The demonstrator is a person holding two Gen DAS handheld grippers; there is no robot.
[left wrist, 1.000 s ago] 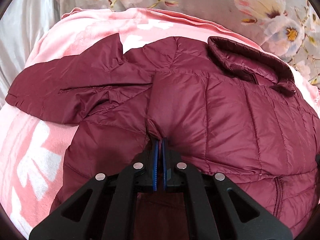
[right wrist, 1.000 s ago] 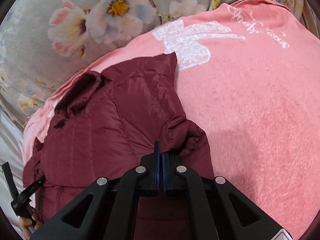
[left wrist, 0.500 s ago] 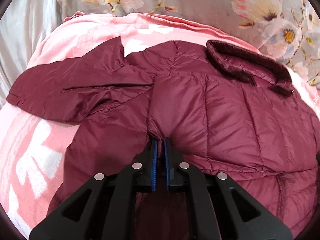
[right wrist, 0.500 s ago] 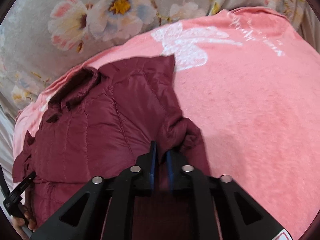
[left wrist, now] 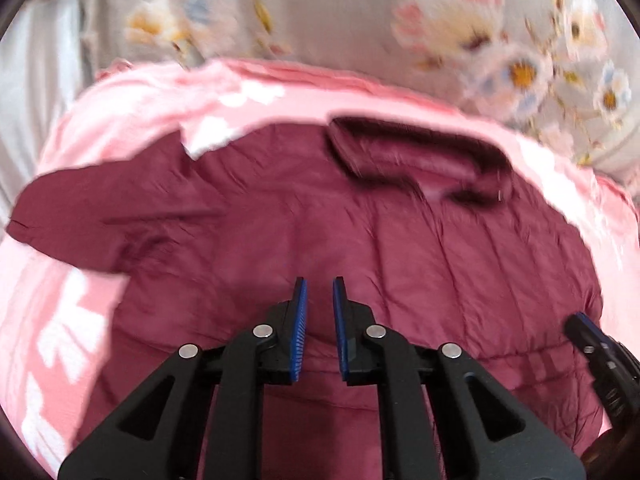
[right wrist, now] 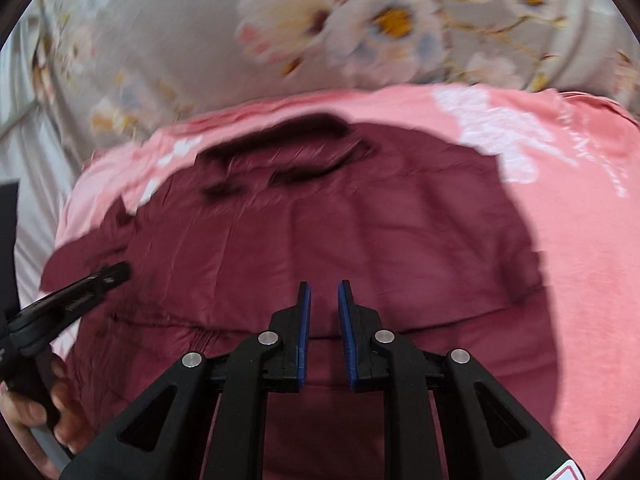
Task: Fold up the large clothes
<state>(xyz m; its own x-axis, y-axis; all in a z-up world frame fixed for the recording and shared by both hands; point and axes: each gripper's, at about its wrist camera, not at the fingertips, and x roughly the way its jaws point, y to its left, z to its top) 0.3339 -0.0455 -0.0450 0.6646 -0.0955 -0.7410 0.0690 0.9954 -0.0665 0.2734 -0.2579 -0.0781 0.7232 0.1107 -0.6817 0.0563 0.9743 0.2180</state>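
Observation:
A maroon quilted puffer jacket (left wrist: 360, 240) lies flat on a pink blanket (left wrist: 132, 96), collar (left wrist: 416, 156) at the far side. One sleeve (left wrist: 92, 208) stretches out to the left. My left gripper (left wrist: 319, 292) is open and empty, raised above the jacket's middle. My right gripper (right wrist: 324, 296) is open and empty too, above the jacket (right wrist: 340, 232). Each gripper shows at the edge of the other's view: the right one (left wrist: 600, 348) and the left one (right wrist: 80, 292), held by a hand. Both views are motion-blurred.
The pink blanket (right wrist: 580, 240) has white prints and lies on floral grey bedding (right wrist: 280, 28). The bedding (left wrist: 340, 12) rises behind the jacket. A dark object (right wrist: 8, 240) sits at the far left edge.
Both grippers have let go of the jacket fabric, opened and pulled back and up. The pinched folds have dropped and the jacket now lies flatter.

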